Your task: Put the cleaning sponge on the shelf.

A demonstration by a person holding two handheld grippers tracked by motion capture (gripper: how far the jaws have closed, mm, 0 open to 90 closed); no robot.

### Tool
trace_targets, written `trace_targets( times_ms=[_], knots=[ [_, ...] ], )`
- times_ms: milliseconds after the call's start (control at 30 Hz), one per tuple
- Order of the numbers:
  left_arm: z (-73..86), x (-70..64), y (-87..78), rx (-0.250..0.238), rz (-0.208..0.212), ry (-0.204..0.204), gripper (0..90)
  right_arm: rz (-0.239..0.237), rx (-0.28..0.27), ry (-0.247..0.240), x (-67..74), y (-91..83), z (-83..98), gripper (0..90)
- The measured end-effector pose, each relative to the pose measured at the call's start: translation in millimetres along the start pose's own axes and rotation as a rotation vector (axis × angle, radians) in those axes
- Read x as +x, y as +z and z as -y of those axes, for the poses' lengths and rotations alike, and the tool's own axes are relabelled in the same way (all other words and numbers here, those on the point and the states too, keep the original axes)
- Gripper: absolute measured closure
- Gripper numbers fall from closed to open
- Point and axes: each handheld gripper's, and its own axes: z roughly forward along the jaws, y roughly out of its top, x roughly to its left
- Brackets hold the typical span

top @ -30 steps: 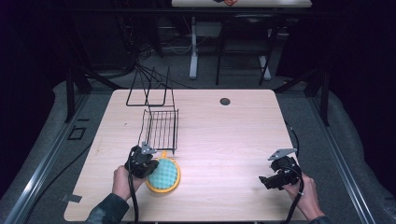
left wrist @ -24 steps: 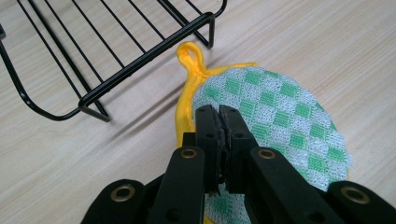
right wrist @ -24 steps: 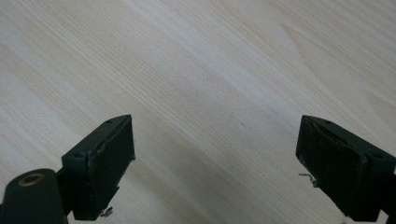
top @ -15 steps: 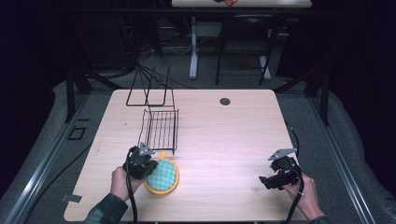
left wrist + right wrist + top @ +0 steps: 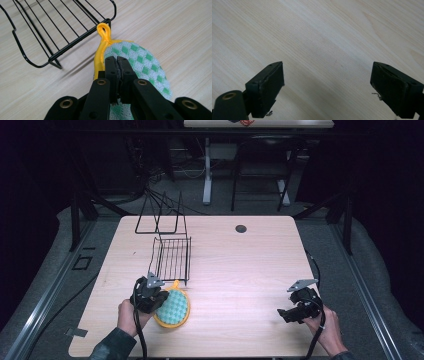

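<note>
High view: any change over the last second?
Barely. The left gripper has edged slightly toward the person at the green-checked pot holder, jaws shut on it in the left gripper view. The pot holder, the wire rack and the right gripper, jaws open over bare table, stayed put.

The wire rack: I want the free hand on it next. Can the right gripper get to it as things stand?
Probably yes. The right gripper is open over bare table, with nothing between it and the wire rack; it's a long diagonal reach, though.
</note>
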Motion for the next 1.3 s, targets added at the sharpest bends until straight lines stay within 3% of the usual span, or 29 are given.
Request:
trace_targets(
  times_ms=[367, 567, 1300],
  knots=[
    [-7.0, -5.2, -12.1, -0.055, -0.022, 0.011, 88.1, 0.0, 0.0, 0.0, -0.3, -0.4, 0.1, 11.4],
    [-8.1, -2.0, -17.3, -0.057, -0.021, 0.009, 88.0, 0.001, 0.0, -0.001, -0.3, -0.8, 0.1, 11.5],
    [-19.9, 10.5, -32.7, -0.141, -0.048, -0.017, 87.9, 0.002, 0.007, -0.006, 1.0, 0.4, -0.3, 11.8]
  ],
)
